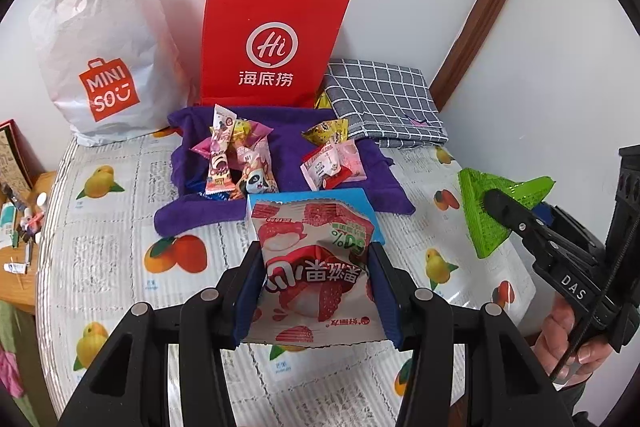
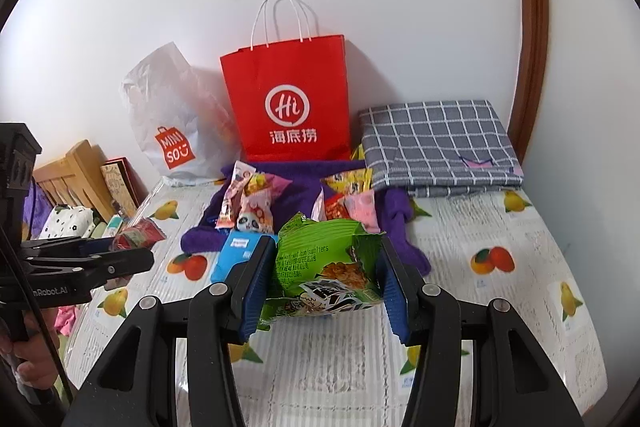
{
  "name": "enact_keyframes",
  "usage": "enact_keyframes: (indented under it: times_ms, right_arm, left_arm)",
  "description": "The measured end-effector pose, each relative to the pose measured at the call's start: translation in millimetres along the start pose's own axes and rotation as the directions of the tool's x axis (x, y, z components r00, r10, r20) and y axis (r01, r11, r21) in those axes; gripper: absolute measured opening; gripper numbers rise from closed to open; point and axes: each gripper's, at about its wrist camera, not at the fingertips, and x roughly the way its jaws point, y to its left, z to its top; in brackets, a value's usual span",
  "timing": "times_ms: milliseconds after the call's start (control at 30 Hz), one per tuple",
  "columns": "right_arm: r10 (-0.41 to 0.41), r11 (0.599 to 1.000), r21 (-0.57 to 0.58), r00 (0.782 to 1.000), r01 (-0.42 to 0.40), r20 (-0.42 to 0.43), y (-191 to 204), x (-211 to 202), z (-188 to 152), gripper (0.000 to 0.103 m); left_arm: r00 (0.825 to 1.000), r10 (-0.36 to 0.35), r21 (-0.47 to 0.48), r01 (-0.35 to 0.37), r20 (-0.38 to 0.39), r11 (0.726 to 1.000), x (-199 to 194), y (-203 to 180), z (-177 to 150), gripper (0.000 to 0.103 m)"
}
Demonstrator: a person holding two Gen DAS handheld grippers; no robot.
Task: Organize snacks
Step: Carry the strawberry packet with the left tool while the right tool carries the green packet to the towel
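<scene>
My left gripper (image 1: 316,283) is shut on a pink and white strawberry snack packet (image 1: 312,267), held above the table. My right gripper (image 2: 320,283) is shut on a green snack bag (image 2: 324,263); it also shows at the right of the left wrist view (image 1: 496,211). Several small snack packets (image 1: 236,155) lie on a purple towel (image 1: 288,143), with a second pile (image 1: 332,159) to their right. A blue box (image 2: 234,255) lies at the towel's front edge. A red paper bag (image 1: 272,39) and a white MINISO bag (image 1: 108,59) stand against the wall.
A folded grey checked cloth (image 1: 384,107) lies at the back right. The table has a fruit-print cover (image 1: 120,235). A wooden side table (image 1: 20,227) with small items stands at the left. A wooden chair and a box (image 2: 120,187) are at the left.
</scene>
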Motion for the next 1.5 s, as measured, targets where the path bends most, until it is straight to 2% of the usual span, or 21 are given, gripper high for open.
enact_keyframes:
  times_ms: [233, 600, 1133, 1500]
  right_arm:
    - [0.001, 0.999, -0.054, 0.999, 0.001, 0.039, 4, 5, 22, 0.050]
    - [0.026, 0.997, -0.081, 0.998, -0.021, 0.055, 9, 24, 44, 0.050]
    - [0.056, 0.992, -0.113, 0.997, -0.051, 0.048, 22, 67, 68, 0.050]
    - [0.066, 0.993, -0.099, 0.997, -0.062, 0.033, 20, 102, 79, 0.050]
  left_arm:
    - [1.000, -0.004, -0.003, 0.004, 0.006, 1.000, 12, 0, 21, 0.048]
    - [1.000, 0.003, -0.015, -0.003, 0.006, 1.000, 32, 7, 41, 0.048]
    - [1.000, 0.008, -0.064, -0.007, 0.014, 0.998, 61, 28, 72, 0.048]
    - [0.999, 0.031, -0.060, -0.029, 0.030, 0.998, 72, 36, 93, 0.048]
